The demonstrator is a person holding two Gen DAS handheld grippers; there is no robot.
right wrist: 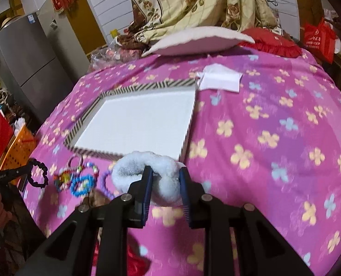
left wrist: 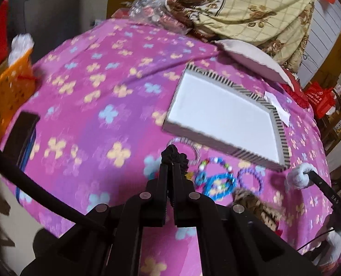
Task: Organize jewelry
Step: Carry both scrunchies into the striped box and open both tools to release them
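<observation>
left wrist view shows the left tool pinched nearly closed on a black scrunchie, which bunches up around and above the fingertips, over the pink flowered blanket of the bed. just beyond it and to the right lies a shallow white box with a striped rim, its floor bare. between the tool and the box's near edge sit the loose pieces: a pale beaded ring, a multicoloured bead bracelet, a blue bracelet, a purple bead bracelet and a brown patterned scrunchie, close together, some touching. an orange basket stands at the bed's left edge.

right wrist view shows the right tool moderately open, its blue-padded fingers pressing either side of a fluffy white scrunchie, held just in front of the box's near right corner. to its left lie the blue bracelet and the coloured beads, and farther left the black scrunchie hangs from the other tool. a folded white paper rests beside the box's far corner, and a white pillow lies beyond it. motion blur softens the small beads.
</observation>
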